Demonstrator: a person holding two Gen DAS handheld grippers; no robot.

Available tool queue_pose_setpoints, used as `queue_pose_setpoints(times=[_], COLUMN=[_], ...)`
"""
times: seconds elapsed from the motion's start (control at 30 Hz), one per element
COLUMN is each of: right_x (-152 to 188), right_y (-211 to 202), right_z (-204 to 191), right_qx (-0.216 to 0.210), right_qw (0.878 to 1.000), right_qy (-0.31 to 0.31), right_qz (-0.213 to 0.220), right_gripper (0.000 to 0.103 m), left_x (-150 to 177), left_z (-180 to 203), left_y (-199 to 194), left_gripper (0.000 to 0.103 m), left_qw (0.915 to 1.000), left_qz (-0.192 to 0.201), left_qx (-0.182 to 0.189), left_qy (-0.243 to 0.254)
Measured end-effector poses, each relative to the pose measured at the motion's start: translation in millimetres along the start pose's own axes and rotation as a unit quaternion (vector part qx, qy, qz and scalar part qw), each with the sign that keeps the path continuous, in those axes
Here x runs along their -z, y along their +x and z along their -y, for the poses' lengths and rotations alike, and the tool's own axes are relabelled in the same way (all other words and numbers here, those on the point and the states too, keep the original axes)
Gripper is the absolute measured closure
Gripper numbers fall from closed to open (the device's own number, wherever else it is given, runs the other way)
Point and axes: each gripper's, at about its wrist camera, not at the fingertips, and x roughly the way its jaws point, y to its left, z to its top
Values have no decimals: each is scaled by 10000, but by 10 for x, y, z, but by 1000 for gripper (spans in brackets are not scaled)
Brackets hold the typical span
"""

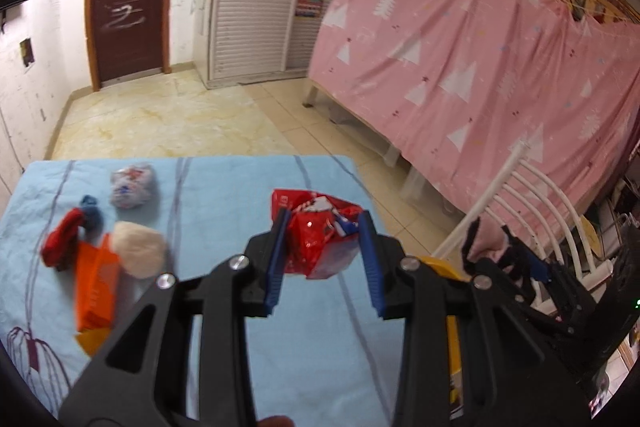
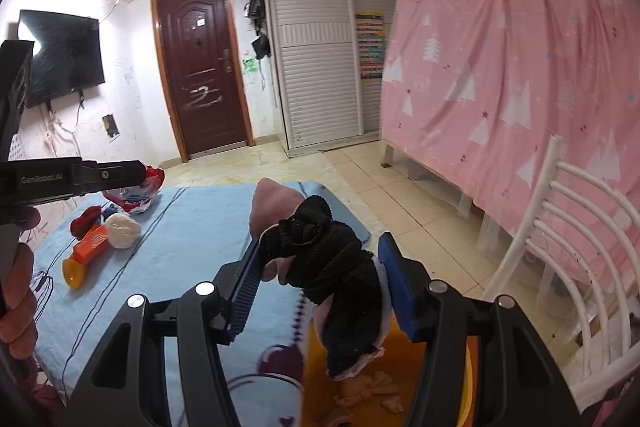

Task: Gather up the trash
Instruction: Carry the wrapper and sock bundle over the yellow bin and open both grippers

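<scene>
My left gripper is shut on a crumpled red wrapper and holds it above the blue tablecloth. In the right wrist view the left gripper and that wrapper show at far left. My right gripper is shut on a black-and-pink cloth bundle over an orange bin that holds scraps. On the cloth lie a white-blue crumpled bag, a red-and-blue sock, a white ball and an orange box.
A white slatted chair stands to the right of the table. A bed draped in a pink sheet lies beyond it. A brown door and a white wardrobe are at the back. A TV hangs on the left wall.
</scene>
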Motion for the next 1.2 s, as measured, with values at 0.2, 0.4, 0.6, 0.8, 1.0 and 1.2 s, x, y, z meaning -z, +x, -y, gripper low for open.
queue_pose_setpoints(times=[0.2,0.4,0.6,0.8,1.0,1.2], right_x=[118,217,252,265,262,238], right_y=[86,128,50,-27,-82,-79], right_z=[294,491,661,778,814,794], right_qx=[154,140,188,269,322,279], right_qw=[9994,9985,9974,9962,9955,9959], right_qy=[287,500,684,827,896,862], right_qz=[-85,-170,-80,-15,25,24], right_gripper=[51,44,42,42,42,42], left_x=[95,198,260,290,280,222], left_z=[397,708,987,1197,1240,1136], left_y=[193,414,575,593,535,484], left_gripper=[70,70,68,58,39,39], left_qw=[9995,9978,9953,9929,9935,9951], left_qz=[-189,-494,-710,-765,-619,-542], left_qx=[230,386,484,625,603,533], left_qy=[68,225,436,658,740,632])
